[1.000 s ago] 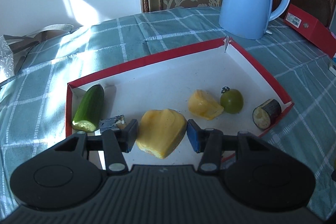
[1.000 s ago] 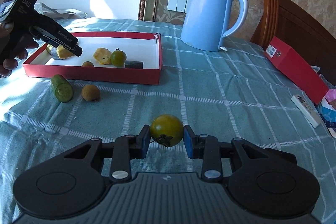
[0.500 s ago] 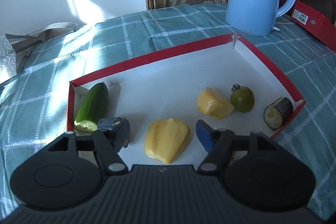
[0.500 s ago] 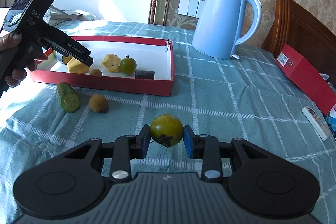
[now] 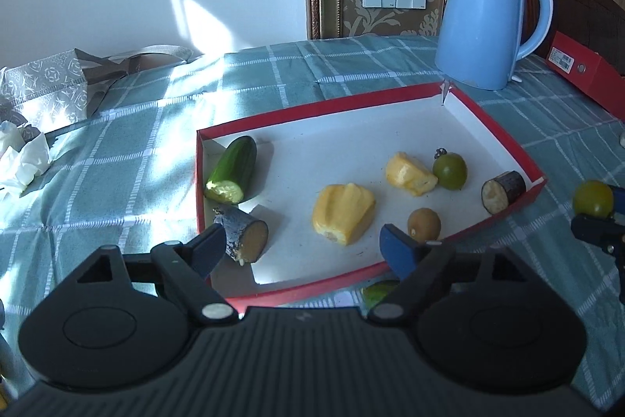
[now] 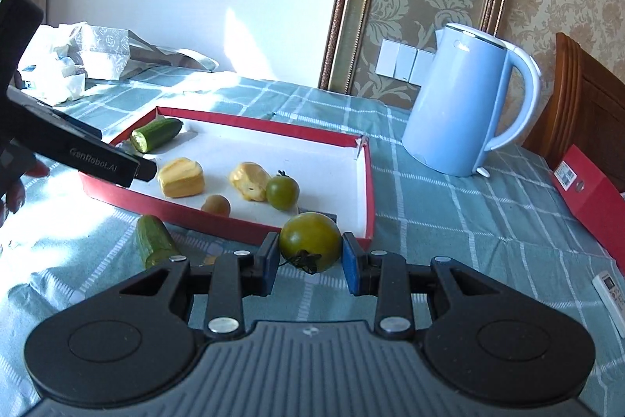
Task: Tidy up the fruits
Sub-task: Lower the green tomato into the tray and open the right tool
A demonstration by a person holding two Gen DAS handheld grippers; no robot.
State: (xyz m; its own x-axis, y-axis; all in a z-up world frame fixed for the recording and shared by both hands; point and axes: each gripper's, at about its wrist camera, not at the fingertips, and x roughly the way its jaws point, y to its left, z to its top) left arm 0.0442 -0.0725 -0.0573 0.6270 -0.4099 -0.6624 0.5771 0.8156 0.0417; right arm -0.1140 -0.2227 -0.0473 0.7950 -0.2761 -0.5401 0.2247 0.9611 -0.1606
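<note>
A red-walled tray [image 5: 320,103] with a white floor holds a cucumber piece [image 5: 233,169], two eggplant pieces [image 5: 244,235] [image 5: 502,185], two yellow fruit pieces [image 5: 343,213] [image 5: 410,174], a green tomato [image 5: 450,170] and a kiwi [image 5: 424,223]. My left gripper [image 5: 302,249] is open and empty above the tray's near edge. My right gripper [image 6: 310,262] is shut on a second green tomato [image 6: 310,235], held above the tray's [image 6: 250,231] near right corner; it also shows in the left wrist view [image 5: 593,198].
A blue kettle [image 5: 488,22] stands behind the tray. A cucumber piece [image 6: 156,241] lies on the checked cloth in front of the tray. A red box [image 6: 590,190] and a remote [image 6: 611,296] lie at the right. A bag and tissues [image 5: 43,92] lie at the far left.
My left gripper let go of the big yellow fruit piece in the tray, opened wide and drew back. My right gripper carried the green tomato forward to the tray's near edge.
</note>
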